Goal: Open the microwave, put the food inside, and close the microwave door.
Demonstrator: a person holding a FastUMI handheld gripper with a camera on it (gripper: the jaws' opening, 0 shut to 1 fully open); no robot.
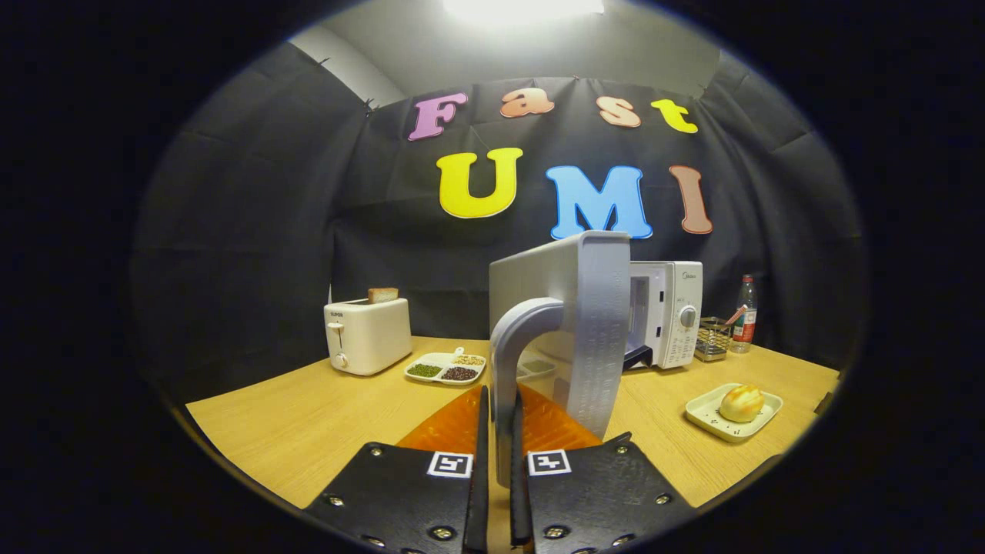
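Note:
The white microwave (pixel 668 312) stands at the back of the wooden table, its door (pixel 592 331) swung wide toward me. My gripper (pixel 499 431) is shut on the door's grey arched handle (pixel 512 346), which runs down between the two orange fingers (pixel 454 423). The open oven cavity is mostly hidden behind the door. The food, a golden bread roll (pixel 742 402), lies on a small white tray (pixel 712 419) on the table to the right of the fingers.
A white toaster (pixel 368 335) with a slice of toast stands at the back left. A divided white dish of beans (pixel 446 368) sits beside it. Right of the microwave are a wire basket (pixel 712 338) and a bottle (pixel 744 312).

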